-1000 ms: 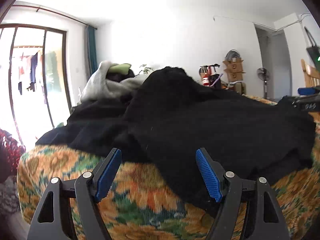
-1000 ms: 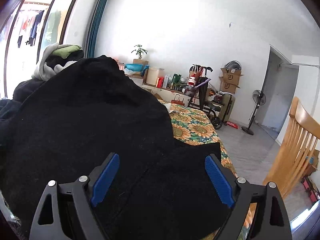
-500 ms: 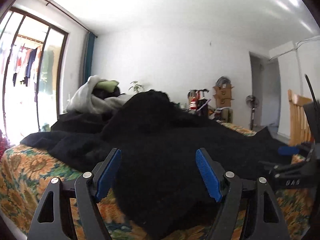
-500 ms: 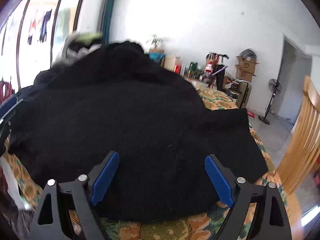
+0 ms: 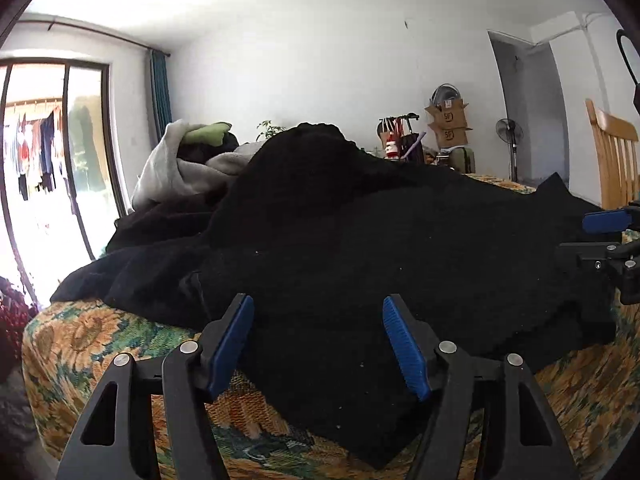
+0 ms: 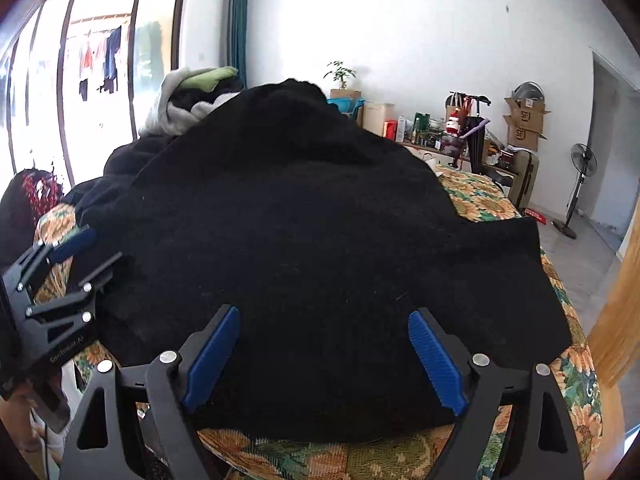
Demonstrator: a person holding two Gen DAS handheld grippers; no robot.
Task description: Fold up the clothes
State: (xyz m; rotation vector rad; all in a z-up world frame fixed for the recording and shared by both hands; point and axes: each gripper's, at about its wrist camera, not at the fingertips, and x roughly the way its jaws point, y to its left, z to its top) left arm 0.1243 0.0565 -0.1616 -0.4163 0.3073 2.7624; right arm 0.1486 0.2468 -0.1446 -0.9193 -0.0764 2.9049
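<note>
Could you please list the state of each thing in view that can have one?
Left gripper: open, empty, over the sweater's near edge.
Right gripper: open, empty.
Black sweater: unfolded, spread over the table, humped at the back.
Clothes pile: heaped, unfolded.
Curtain: drawn aside.
Fan: upright; running or not unclear.

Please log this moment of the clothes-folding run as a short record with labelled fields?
surface: sunflower-print cover
main garment: black garment spread over the cover, its near hem at both grippers
left gripper: open, holding nothing, near hem between its fingers
right gripper: open, holding nothing, over the near hem
behind: grey and green clothes pile
fold state: not yet folded, bunched high at the far side
</note>
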